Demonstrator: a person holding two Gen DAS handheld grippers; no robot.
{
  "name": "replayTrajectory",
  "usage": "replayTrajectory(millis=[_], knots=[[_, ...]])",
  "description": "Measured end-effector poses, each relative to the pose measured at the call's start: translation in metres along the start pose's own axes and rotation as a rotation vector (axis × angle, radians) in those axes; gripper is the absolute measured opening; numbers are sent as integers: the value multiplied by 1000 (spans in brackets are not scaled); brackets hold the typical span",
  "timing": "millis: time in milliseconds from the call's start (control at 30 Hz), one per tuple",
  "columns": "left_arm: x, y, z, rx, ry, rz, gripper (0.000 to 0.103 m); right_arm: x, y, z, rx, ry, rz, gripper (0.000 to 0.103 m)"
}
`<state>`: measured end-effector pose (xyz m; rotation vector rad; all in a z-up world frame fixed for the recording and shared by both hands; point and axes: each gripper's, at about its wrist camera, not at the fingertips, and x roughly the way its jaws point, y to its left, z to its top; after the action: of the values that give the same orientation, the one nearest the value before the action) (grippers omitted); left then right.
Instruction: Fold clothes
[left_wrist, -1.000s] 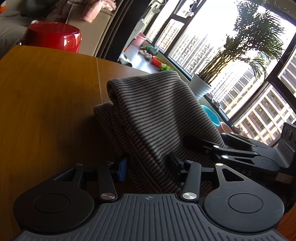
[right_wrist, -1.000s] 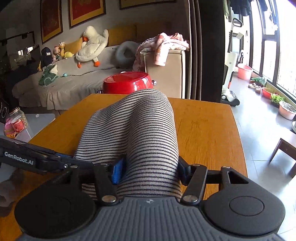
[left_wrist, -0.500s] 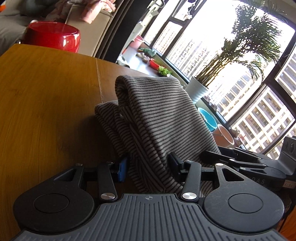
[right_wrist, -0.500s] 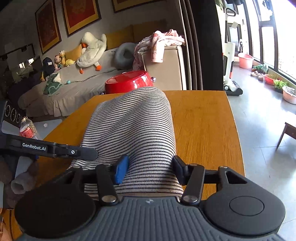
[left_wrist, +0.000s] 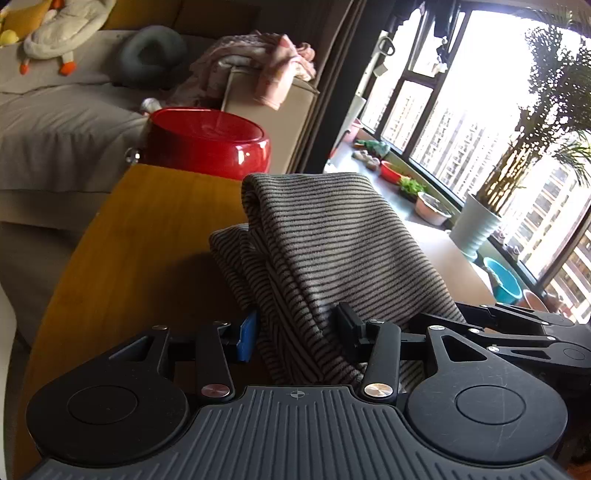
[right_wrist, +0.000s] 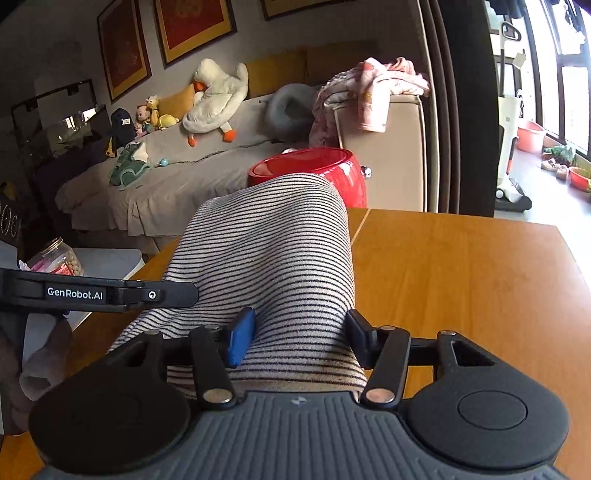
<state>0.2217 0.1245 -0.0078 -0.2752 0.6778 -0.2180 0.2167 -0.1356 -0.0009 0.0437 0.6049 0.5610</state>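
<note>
A grey garment with thin dark stripes is lifted into a folded hump above the wooden table. My left gripper is shut on its near edge, cloth bunched between the jaws. My right gripper is shut on the same striped garment, which drapes forward over the table. The right gripper's body shows at the right of the left wrist view. The left gripper's body shows at the left of the right wrist view.
A red pot stands at the table's far edge, also in the right wrist view. Behind it is a sofa with plush toys and pink clothes. Windows and potted plants lie to the right.
Both grippers have lifted and turned with the garment. The left wrist view has swung left and now shows the sofa. The folded hump stands higher above the table.
</note>
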Motion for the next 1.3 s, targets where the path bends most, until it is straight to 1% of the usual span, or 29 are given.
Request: replayTrajectory(millis=[33,133,200,233,300,367,400,467,500,567,600,633,667,700,767,833,867,967,1067,1100,1167,1200,1233,1267,1300], knots=[[0,6,3,-9,-6,9,50,6,2,3,-4,-4,4,54],[1,17,5,-35,-4,-14,50,14,3,8,-2,-8,20,57],[1,22,7,-36,-3,-32,50,13,-1,13,15,-4,50,60],[2,23,7,-34,-5,-39,50,12,-5,17,36,-7,71,62],[3,26,6,-40,-4,-55,50,9,-15,28,84,-32,100,63],[5,29,6,-47,-3,-68,51,13,-28,42,148,-59,122,71],[5,31,6,-51,-2,-75,51,17,-35,49,183,-68,133,74],[6,34,6,-58,1,-89,52,34,-51,63,265,-63,160,80],[6,36,5,-65,3,-99,52,49,-61,68,314,-43,171,80],[7,41,6,-72,7,-114,53,80,-77,70,413,25,201,81],[8,43,6,-76,9,-122,54,94,-83,67,462,60,216,83],[8,45,6,-82,11,-128,55,105,-87,62,519,89,249,83],[10,46,6,-88,13,-132,55,112,-89,58,565,104,295,70],[10,48,7,-92,13,-135,55,111,-86,58,568,96,339,55],[11,47,6,-83,15,-134,55,94,-69,66,481,41,370,49],[12,46,6,-77,11,-135,56,76,-53,75,406,-15,409,48],[12,47,6,-82,11,-138,56,71,-46,79,374,-28,403,47],[15,48,5,-87,13,-138,57,71,-31,85,248,-24,272,47],[17,48,6,-96,10,-145,60,95,-26,74,122,30,21,46],[17,47,7,-95,9,-148,60,98,-22,69,66,24,-12,46],[17,44,7,-81,7,-139,61,90,-9,63,-35,-15,-62,47],[18,45,7,-82,8,-138,61,85,-3,65,-64,-21,-72,47],[18,46,7,-88,9,-139,61,79,3,65,-90,-28,-75,50],[18,48,7,-94,10,-140,63,70,6,64,-106,-37,-58,54],[18,49,7,-100,11,-142,63,60,10,62,-124,-49,-40,55]])
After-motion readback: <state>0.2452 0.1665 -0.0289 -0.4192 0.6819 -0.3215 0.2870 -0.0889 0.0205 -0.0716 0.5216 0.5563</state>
